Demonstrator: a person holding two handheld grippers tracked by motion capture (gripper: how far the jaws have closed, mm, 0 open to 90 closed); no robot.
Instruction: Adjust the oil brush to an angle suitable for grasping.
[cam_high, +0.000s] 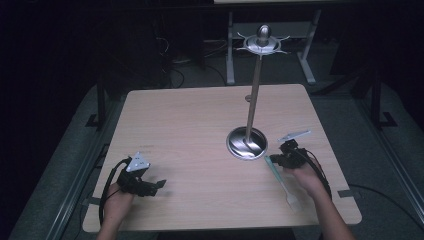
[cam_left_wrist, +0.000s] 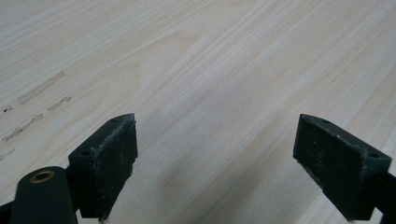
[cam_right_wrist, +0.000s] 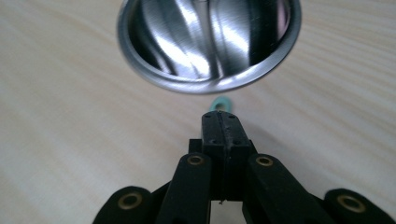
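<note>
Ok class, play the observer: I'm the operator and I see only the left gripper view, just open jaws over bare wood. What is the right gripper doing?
Observer: The right gripper is shut on a pale green utensil, whose wide end points back toward the person.
Operator: Anything standing on the table?
Observer: A metal stand with a round base, just beyond that gripper.
Operator: What's at its top?
Observer: A disc with thin hooks around it.
</note>
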